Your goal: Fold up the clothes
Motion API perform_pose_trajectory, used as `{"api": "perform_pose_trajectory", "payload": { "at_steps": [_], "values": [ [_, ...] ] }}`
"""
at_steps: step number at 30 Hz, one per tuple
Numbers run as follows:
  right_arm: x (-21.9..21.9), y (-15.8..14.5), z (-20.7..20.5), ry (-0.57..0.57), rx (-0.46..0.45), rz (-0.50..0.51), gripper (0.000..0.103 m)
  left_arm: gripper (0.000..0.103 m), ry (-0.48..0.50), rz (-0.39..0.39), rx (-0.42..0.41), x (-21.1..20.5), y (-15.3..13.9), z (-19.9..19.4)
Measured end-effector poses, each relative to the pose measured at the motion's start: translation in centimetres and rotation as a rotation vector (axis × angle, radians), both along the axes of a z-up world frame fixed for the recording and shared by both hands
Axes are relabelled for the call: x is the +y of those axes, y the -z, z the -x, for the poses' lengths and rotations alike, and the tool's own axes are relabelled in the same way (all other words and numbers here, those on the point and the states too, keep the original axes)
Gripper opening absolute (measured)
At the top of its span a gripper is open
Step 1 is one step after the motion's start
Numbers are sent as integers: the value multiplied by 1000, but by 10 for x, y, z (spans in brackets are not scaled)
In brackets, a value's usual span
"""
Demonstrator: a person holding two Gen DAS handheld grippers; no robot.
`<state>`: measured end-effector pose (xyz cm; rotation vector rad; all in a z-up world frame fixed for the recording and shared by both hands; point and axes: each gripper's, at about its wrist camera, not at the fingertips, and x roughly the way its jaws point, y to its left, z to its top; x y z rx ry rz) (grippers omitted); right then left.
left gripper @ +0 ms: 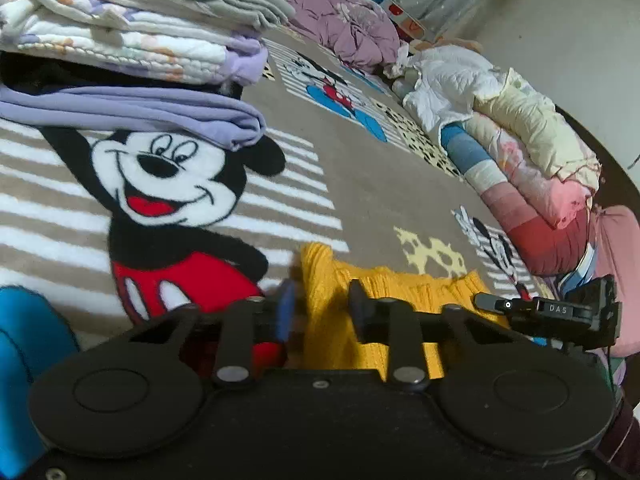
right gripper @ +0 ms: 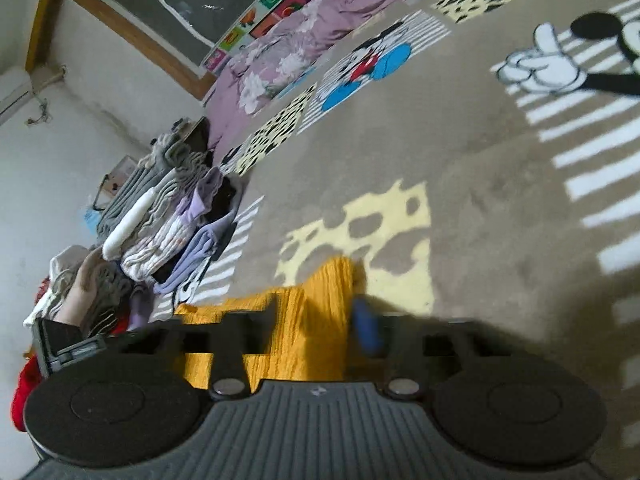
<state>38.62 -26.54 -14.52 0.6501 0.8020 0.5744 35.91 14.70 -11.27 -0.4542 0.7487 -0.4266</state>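
Blanket (left gripper: 360, 184) lies bare ahead of you; both your left gripper (left gripper: 320, 312) and right gripper (right gripper: 320, 320) pinch the yellow knit's (left gripper: 324, 280) edge.

your left gripper (left gripper: 322, 308) is pinching a mustard-yellow ribbed knit garment (left gripper: 404, 292), which lies bunched on the beige cartoon-mouse carpet (left gripper: 360, 184). up left sits a stack of folded clothes (left gripper: 132, 52), lilac piece at the bottom, quilted white ones on top. your other black gripper (left gripper: 560, 314) pokes in at the right edge, near rolled pastel quilts (left gripper: 532, 172).
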Motion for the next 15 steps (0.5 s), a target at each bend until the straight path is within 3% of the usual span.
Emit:
{"api": "perform_pose_trajectory", "payload": {
  "at_steps": [3,6,12,15],
  "values": [
    [2,-3,3,-4,-28,-6,11,5,-5,18,-23,1,-2,2],
    [-5,-11,5,22,-59,-42,10,5,-34,123,-41,14,-6,4],
    [-16,-15,5,47,-93,-100,10,4,-96,329,13,31,4,-1],
    [-19,-6,2,77,-57,-87,10,4,-131,313,55,34,11,-4]
  ]
}}
